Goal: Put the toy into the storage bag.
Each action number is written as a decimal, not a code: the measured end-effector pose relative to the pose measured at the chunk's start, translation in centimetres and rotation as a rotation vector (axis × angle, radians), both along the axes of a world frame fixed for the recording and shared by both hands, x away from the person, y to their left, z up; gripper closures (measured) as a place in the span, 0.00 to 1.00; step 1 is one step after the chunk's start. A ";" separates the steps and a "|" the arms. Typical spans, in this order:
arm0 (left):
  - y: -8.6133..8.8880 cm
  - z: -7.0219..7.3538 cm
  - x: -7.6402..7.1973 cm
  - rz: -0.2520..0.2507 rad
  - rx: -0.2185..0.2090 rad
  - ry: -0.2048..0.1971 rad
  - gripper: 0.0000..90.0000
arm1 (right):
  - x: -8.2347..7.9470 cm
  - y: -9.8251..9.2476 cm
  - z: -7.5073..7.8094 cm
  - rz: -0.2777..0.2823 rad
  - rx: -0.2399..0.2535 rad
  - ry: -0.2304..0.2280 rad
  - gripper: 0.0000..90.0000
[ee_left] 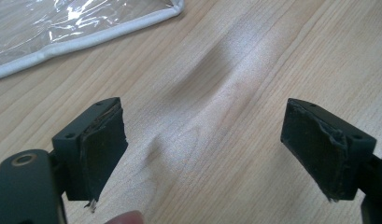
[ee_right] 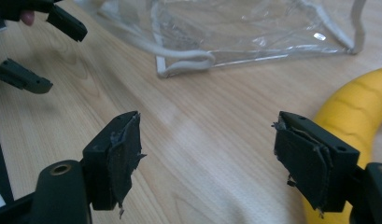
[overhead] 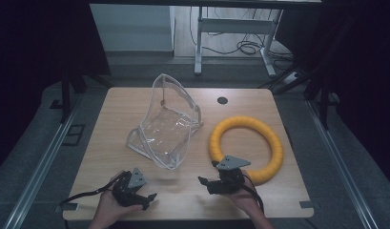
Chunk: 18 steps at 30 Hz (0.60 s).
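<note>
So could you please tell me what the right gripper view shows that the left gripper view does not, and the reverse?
Right gripper view alone: the yellow ring beside its right jaw, and the left tongs, open, farther off. Left gripper view alone: a fingertip at the bottom edge. Both: open jaws over bare wooden table, with the clear plastic bag with white piping beyond.

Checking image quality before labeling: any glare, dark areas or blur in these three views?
High view: dim, surroundings almost black, table evenly lit. Left gripper view: soft shadow bands on the wood, bright glints on the clear plastic bag, jaw pads sharp. Right gripper view: glare spots on the bag, yellow ring a little soft at the edge.
</note>
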<state>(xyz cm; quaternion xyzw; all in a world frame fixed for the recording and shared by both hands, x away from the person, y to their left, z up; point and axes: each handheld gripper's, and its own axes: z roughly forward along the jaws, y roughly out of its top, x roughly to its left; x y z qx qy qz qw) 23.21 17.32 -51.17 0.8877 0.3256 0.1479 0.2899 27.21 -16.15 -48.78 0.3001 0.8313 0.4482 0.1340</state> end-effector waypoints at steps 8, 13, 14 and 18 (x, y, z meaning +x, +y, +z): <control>-0.1 -0.1 0.0 -0.002 -0.001 0.009 0.16 | 0.6 -0.8 1.6 0.040 -0.018 -0.004 0.28; -0.1 -0.2 0.0 -0.004 0.001 0.011 0.15 | 1.3 -1.6 2.9 0.053 -0.024 0.012 0.29; -0.1 -0.2 0.0 -0.005 0.000 0.013 0.16 | 1.5 -1.8 3.1 0.052 -0.029 0.010 0.29; -0.2 -0.3 0.0 -0.005 -0.001 0.016 0.15 | 2.0 -2.3 4.0 0.058 -0.055 0.011 0.30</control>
